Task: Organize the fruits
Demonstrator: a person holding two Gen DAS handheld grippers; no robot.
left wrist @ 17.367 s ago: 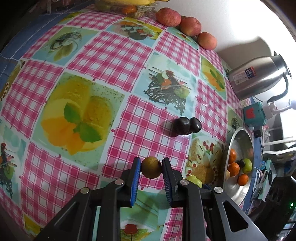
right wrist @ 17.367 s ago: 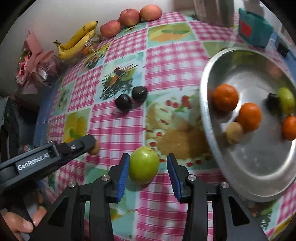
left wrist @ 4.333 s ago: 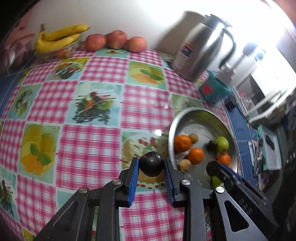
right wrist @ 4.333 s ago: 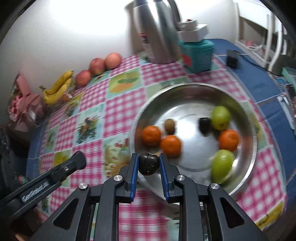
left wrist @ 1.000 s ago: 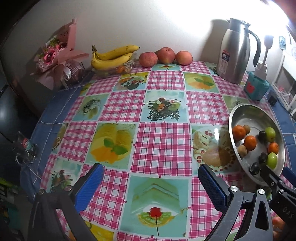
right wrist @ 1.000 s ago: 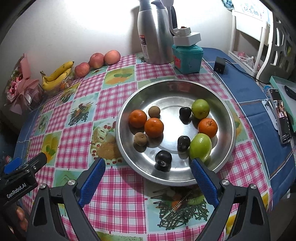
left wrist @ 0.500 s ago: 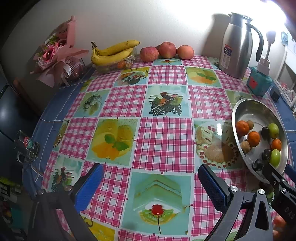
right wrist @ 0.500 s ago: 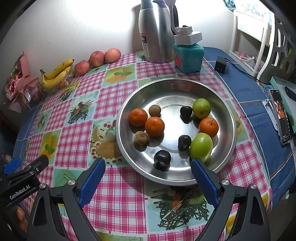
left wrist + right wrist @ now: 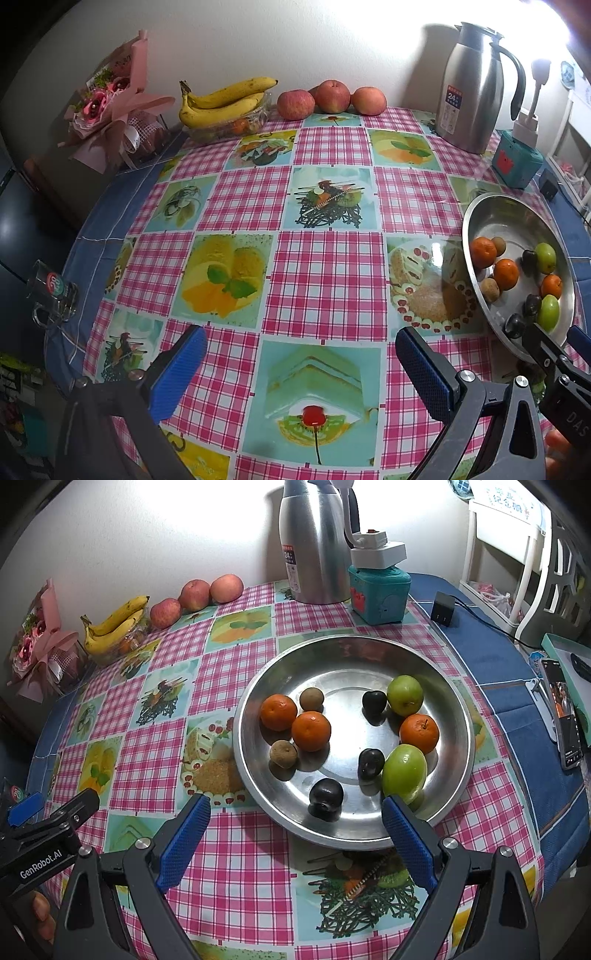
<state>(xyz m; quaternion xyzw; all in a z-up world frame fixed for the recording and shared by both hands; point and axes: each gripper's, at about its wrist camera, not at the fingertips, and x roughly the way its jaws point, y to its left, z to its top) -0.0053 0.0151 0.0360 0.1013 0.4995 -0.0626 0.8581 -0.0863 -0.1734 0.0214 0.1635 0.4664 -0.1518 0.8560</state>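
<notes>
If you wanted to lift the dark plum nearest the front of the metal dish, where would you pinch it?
Across its round middle, from above, I'd guess. The plum sits alone near the dish's front wall, bare metal on both sides. The right tool hangs open just short of it, so its fingers would fit either side.

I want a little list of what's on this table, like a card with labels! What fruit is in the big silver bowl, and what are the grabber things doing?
bowl: silver bowl on the checked tablecloth
in the bowl: three oranges, two green fruits, three dark plums, two small brown fruits
by the wall: bananas, three apples
other things: steel jug
left gripper: jaws wide open, holding nothing
right gripper: jaws wide open, holding nothing, in front of the bowl
</notes>
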